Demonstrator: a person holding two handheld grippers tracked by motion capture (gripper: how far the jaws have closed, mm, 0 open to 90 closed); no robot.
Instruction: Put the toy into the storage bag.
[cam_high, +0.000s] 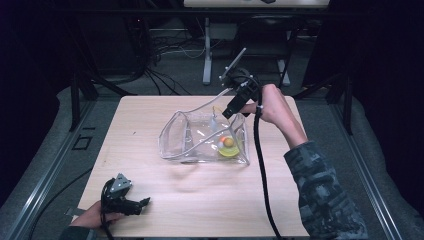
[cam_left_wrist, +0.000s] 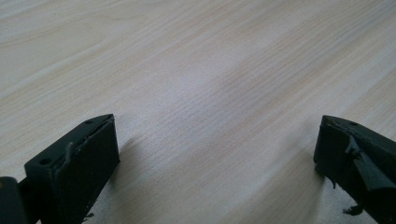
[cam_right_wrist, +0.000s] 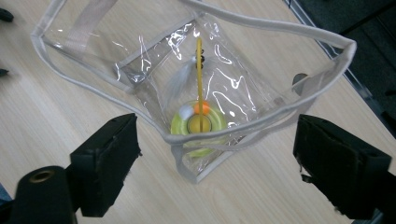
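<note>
Two tongs work over one clear bag (cam_high: 202, 137), which serves as the landmark; it stands near the middle of the desk (cam_high: 200, 200), its mouth open and gaping upward, slumped a little toward the person's left.

Inside the bag, at its bottom toward the person's right, lies a round yellow-green toy (cam_high: 228, 146) with an orange and a white ball on it; in the right gripper view a thin yellow stick (cam_right_wrist: 199, 79) rises from the toy's (cam_right_wrist: 199, 125) middle toward the bag's mouth, with a pale feathery tuft beside it; so the toy's long axis runs along that stick, base down on the bag's floor, tip pointing up and out of the opening.

By my judgement the placing is done, since the toy already rests inside the bag (cam_right_wrist: 261, 116); what is left seems to be drawing the right hand away, and perhaps tidying or closing the bag.

The right tongs (cam_high: 235, 107) hover just above the bag's far right rim, jaws spread wide and gripping nothing; the rim sits between them without touching.

The left tongs (cam_high: 131, 204) rest well apart from the bag, at the desk's near left edge, jaws likewise wide apart and empty over bare wood (cam_left_wrist: 210, 84).
</note>
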